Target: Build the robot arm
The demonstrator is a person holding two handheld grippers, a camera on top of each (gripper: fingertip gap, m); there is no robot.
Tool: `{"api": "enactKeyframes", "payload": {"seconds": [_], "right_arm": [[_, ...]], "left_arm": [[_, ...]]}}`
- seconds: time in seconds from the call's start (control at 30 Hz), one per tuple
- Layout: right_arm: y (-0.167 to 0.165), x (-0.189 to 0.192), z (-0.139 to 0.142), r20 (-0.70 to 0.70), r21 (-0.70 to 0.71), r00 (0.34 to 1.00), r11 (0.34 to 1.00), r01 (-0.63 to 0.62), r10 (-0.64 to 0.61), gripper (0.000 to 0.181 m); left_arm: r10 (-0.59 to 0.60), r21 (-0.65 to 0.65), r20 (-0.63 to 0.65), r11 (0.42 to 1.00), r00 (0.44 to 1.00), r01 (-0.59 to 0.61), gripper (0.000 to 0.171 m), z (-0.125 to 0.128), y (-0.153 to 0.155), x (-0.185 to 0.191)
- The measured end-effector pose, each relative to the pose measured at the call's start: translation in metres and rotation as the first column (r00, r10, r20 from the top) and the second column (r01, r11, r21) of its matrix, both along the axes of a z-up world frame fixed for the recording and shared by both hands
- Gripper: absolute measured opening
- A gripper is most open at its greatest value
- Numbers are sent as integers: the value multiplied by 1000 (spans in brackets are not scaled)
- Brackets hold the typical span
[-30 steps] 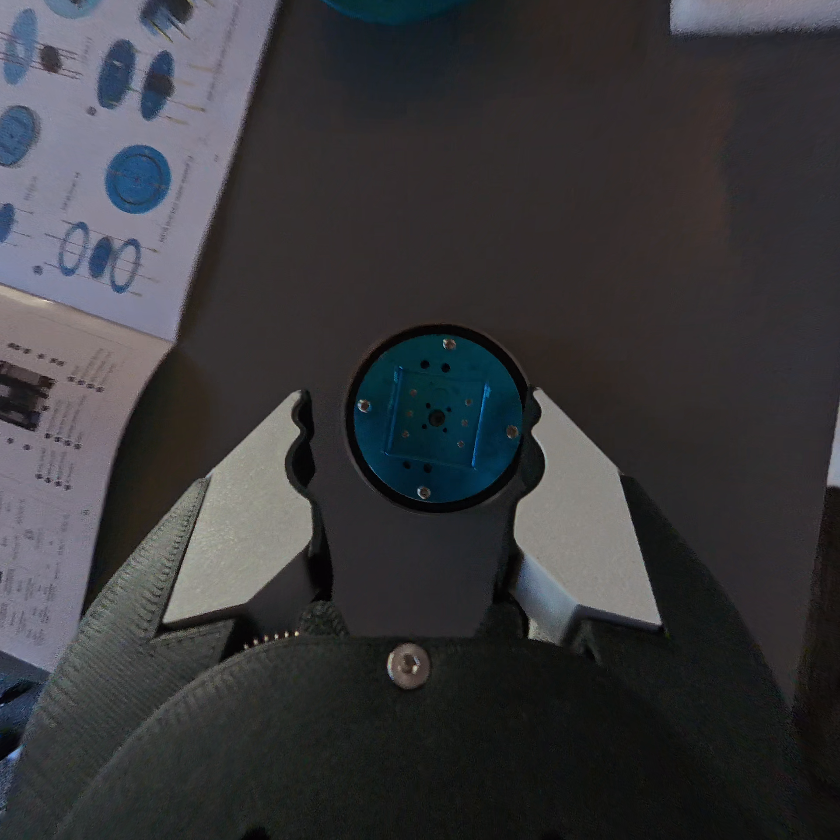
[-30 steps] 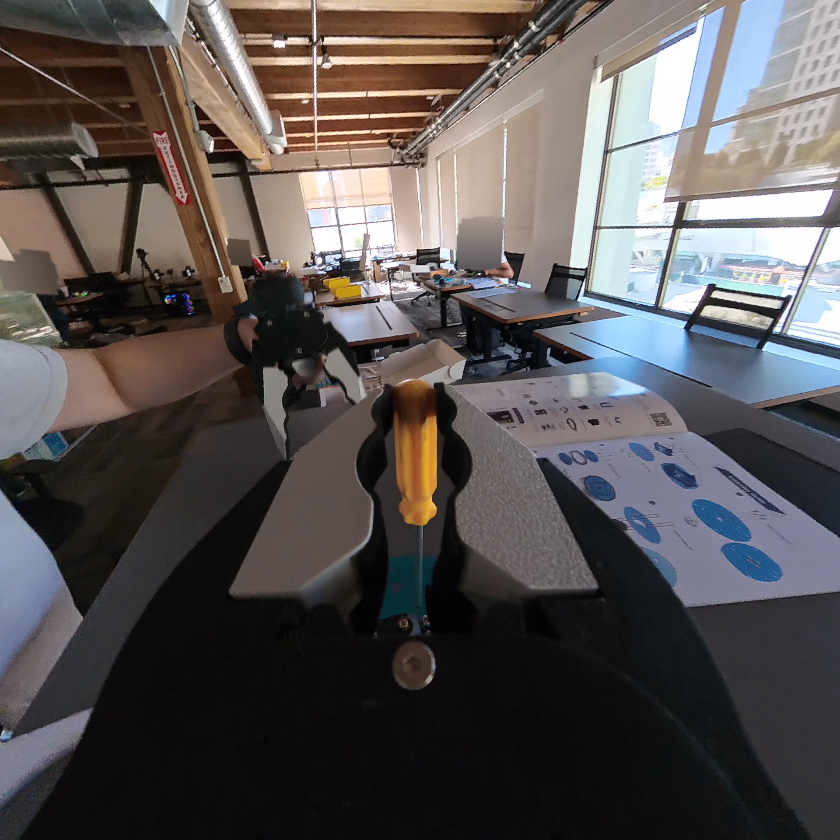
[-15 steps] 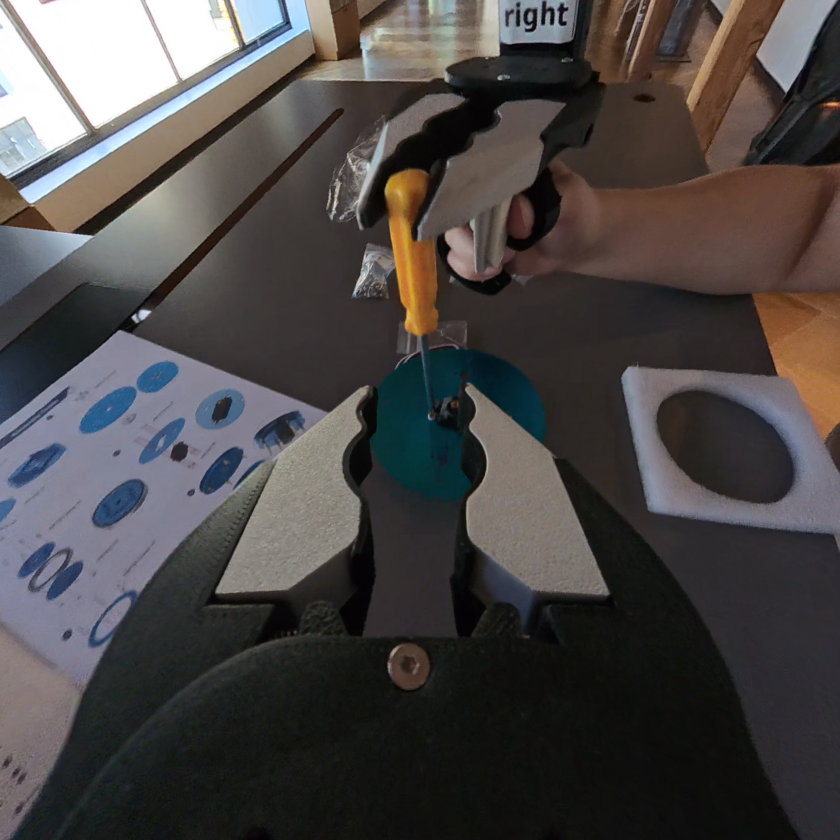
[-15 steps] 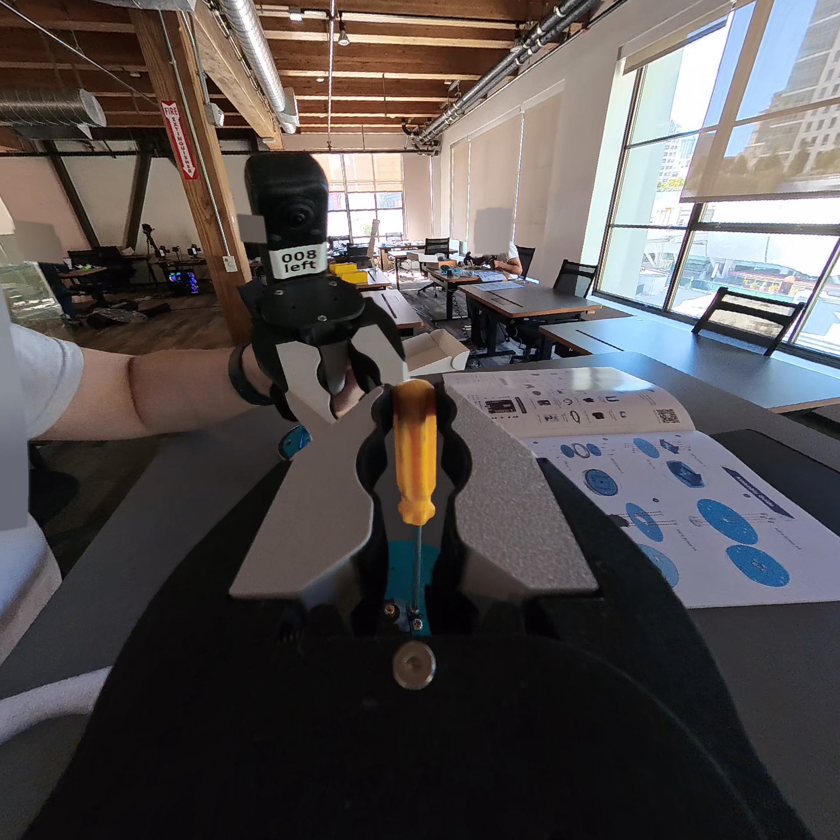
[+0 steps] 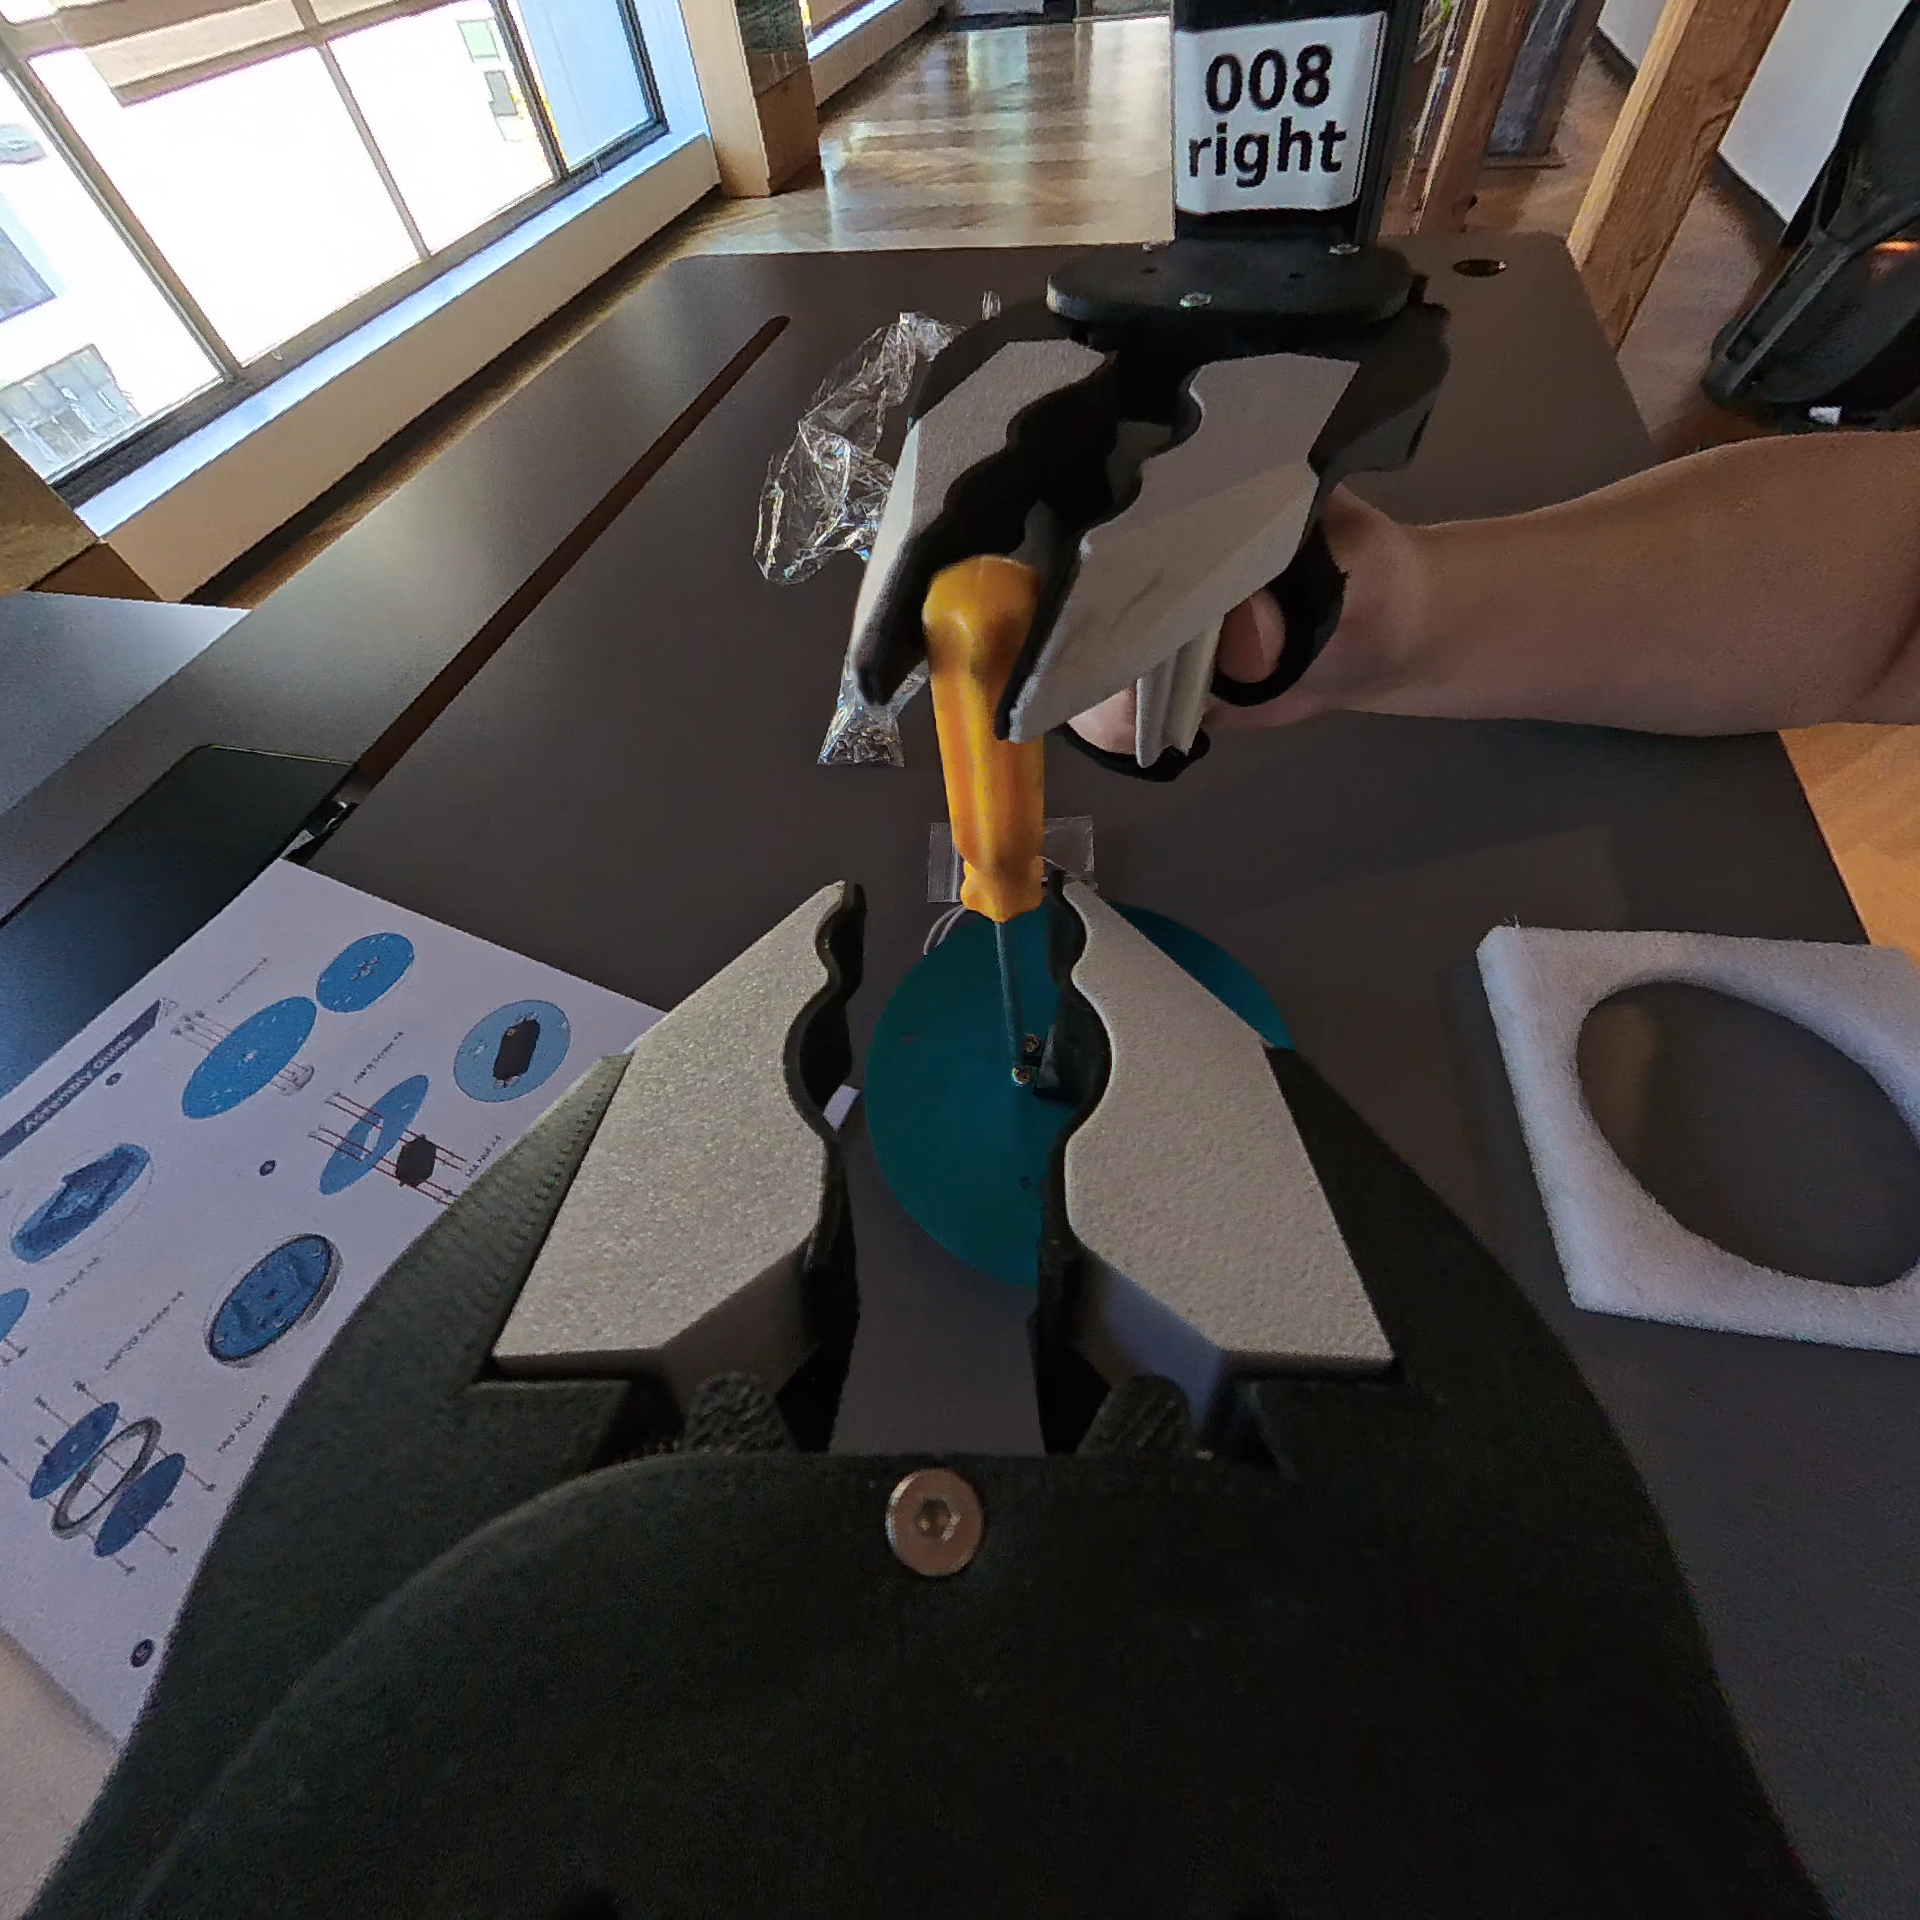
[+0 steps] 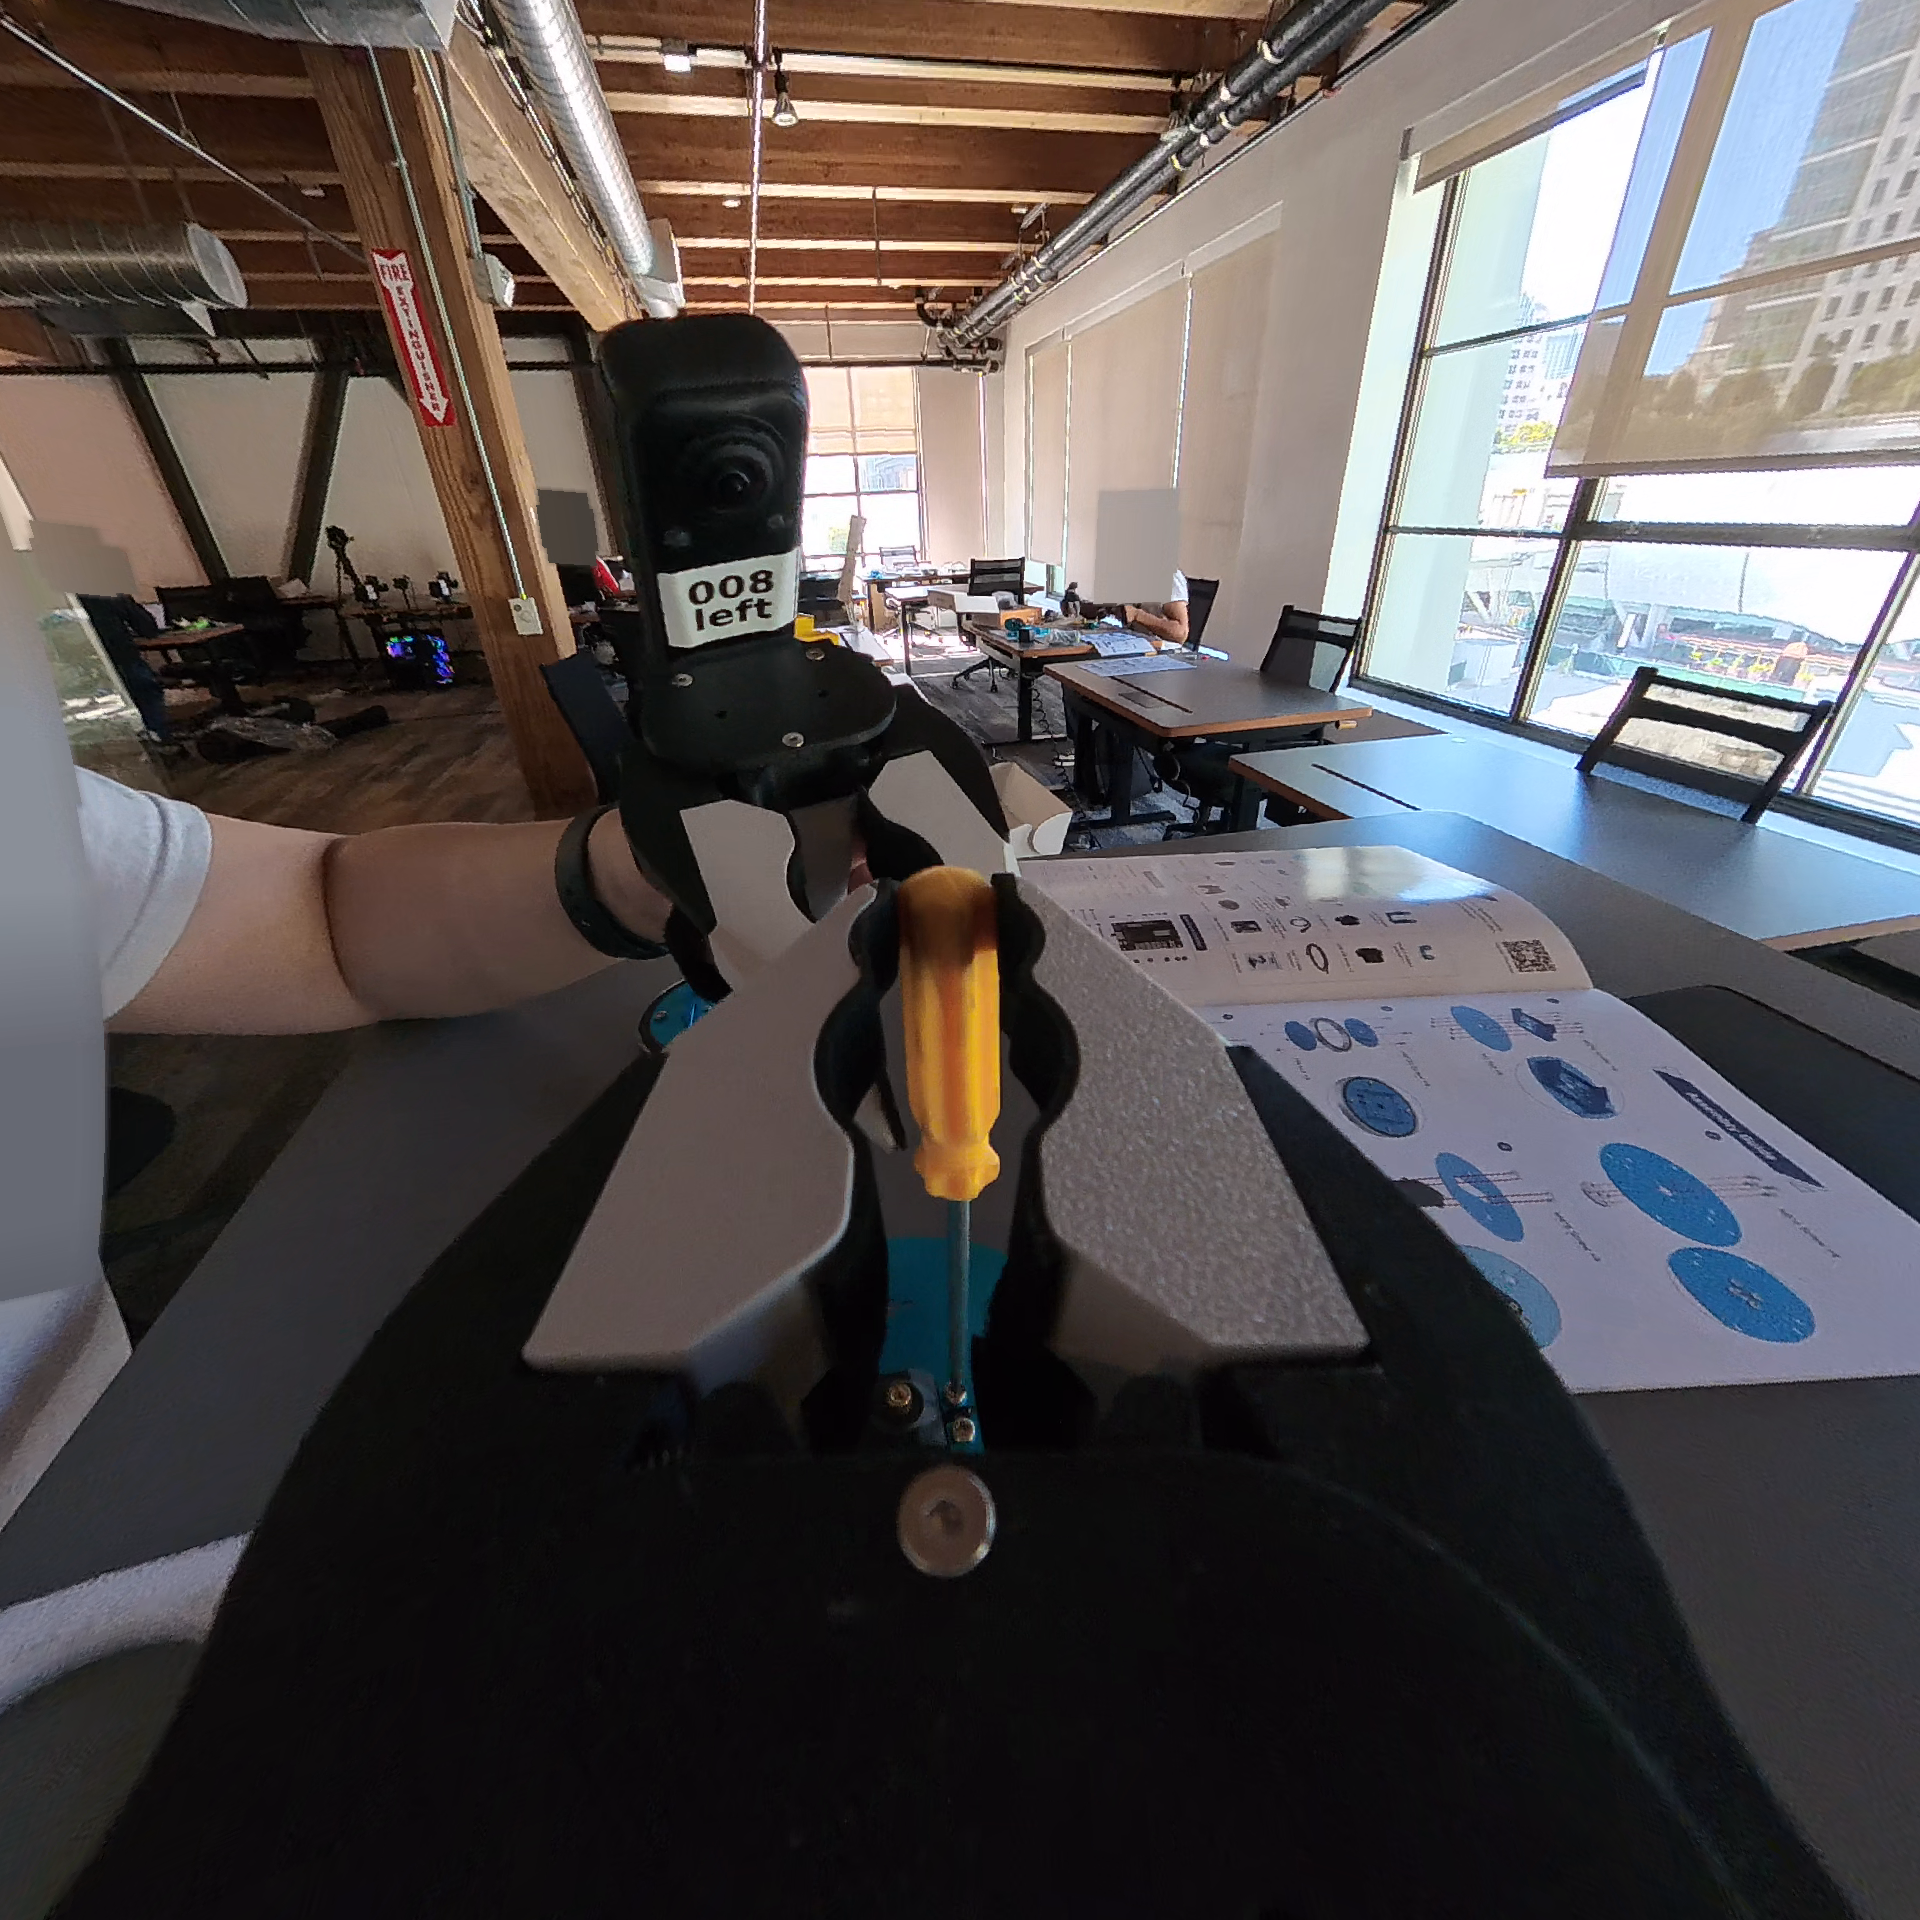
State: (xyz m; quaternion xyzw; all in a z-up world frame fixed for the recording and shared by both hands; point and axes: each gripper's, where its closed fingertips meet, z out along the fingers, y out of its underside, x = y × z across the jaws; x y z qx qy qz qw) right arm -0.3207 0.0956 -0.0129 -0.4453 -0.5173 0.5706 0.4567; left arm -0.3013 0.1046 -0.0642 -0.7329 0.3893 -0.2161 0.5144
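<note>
My right gripper [image 6: 945, 904] is shut on the handle of an orange screwdriver [image 6: 948, 1060]. It also shows in the left wrist view [image 5: 951, 686], holding the screwdriver [image 5: 987, 748] nearly upright. The blade tip rests on a small screw [image 5: 1023, 1075] on a flat teal disc [image 5: 956, 1143] lying on the dark table, next to a small black part [image 5: 1060, 1060]. My left gripper [image 5: 956, 904] is open and empty, its fingers low over the disc on either side of the blade. In the right wrist view the left gripper [image 6: 831, 873] faces mine, with a small blue round part [image 6: 665, 1013] just below it.
An open instruction booklet [image 5: 260, 1143] lies left of the disc. A white foam block [image 5: 1527, 1039] with a round hole lies to the right. Crumpled clear plastic [image 5: 831, 468] and a small bag of screws [image 5: 862, 738] lie behind. A person's arms hold both grippers. Some 5 cm of space lies between my two pairs of fingers. My left gripper's tips are some 8 cm from the small screw [image 5: 1023, 1075].
The left gripper has swung from looking straight down around a blue round part to facing the teal disc, come closer to the screwdriver, and its fingers have narrowed. The right gripper has held still.
</note>
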Motion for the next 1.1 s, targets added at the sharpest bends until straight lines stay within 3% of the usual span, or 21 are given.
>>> {"api": "enactKeyframes", "payload": {"seconds": [0.47, 0.87, 1.1], "right_arm": [[0, 0, 1, -14, -14, 1000, 1000, -1, 1, 17], [-7, -4, 1, -18, -7, 1000, 1000, -20, 19, 17], [-7, -4, 1, -20, 3, 1000, 1000, -15, 15, 17]], "left_arm": [[-11, 54, -51, 998, 999, 13, 24, -3, 2, 11], [-41, 59, -34, 997, 999, 43, 32, -1, -3, 8], [-37, 42, -31, 998, 999, 38, 28, -7, 0, 10]]}}
